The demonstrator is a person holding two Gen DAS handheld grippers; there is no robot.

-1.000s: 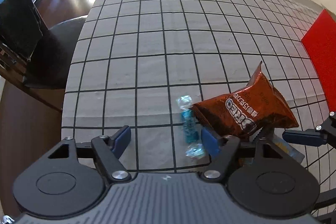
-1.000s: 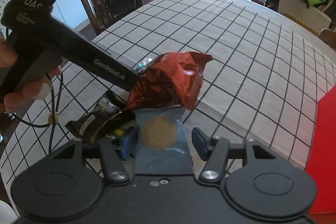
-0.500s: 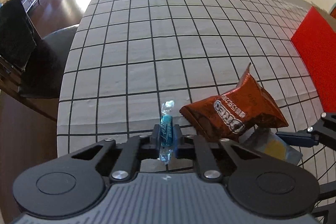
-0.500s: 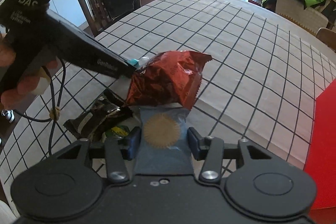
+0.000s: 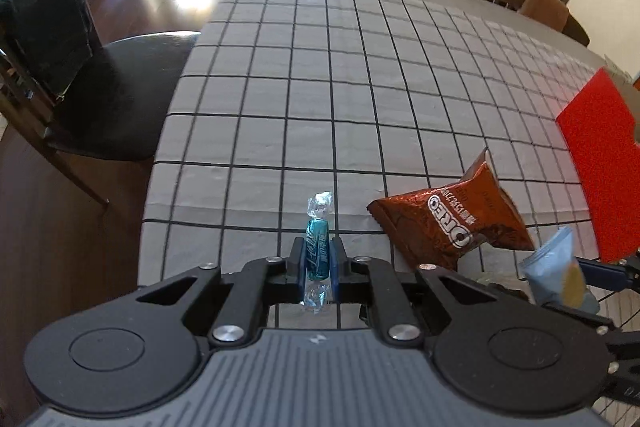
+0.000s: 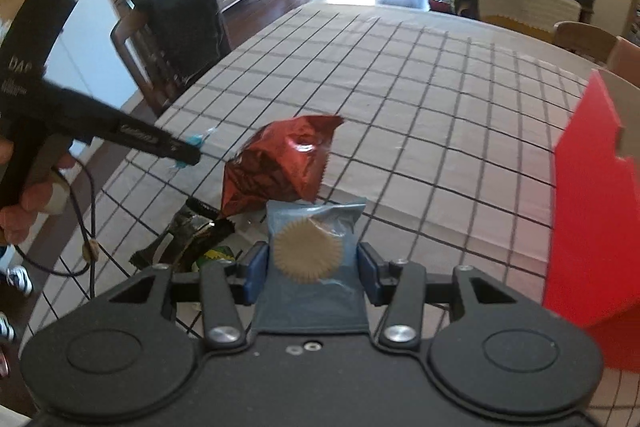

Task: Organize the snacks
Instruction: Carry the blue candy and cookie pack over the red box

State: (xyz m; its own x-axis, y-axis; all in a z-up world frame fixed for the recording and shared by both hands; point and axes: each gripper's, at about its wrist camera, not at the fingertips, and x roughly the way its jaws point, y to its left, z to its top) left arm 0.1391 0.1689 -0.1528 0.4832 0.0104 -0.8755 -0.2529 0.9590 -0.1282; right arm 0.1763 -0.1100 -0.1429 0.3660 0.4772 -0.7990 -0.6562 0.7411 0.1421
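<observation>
You are pinching the teal candy [image 5: 317,255] in your left tool [image 5: 317,259], pads pressed together on its middle, its long axis pointing forward away from you. Your right tool [image 6: 312,267] is clamping the blue cookie packet [image 6: 314,263] by its two side edges. Both are being held above the worktop [image 5: 360,67]. The red box [image 6: 592,207] is standing to the right, and your right tool is nearer to it. The brown Oreo bag [image 5: 452,223] is lying between both tools.

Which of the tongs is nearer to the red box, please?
Right. The right tongs, shut on the blue biscuit packet, sit beside the red box; the left tongs, gripping the teal candy, are beyond the Oreo bag.
</observation>
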